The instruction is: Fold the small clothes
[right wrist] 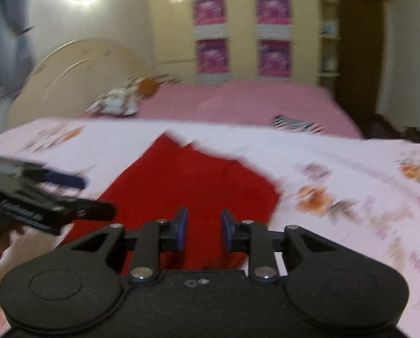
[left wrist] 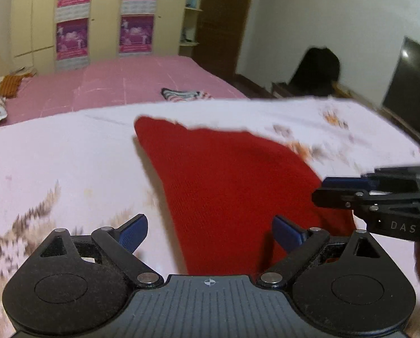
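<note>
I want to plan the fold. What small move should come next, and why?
Probably lower the left gripper onto the near edge of the red knitted cloth and close it. Its jaws stand wide open just above that edge, gripping nothing. The right gripper is open too, and the cloth lies flat on the white flowered sheet.

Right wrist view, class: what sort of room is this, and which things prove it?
Most likely a bedroom: a bed with a pink sheet, a curved headboard, and a tall wardrobe behind it.
</note>
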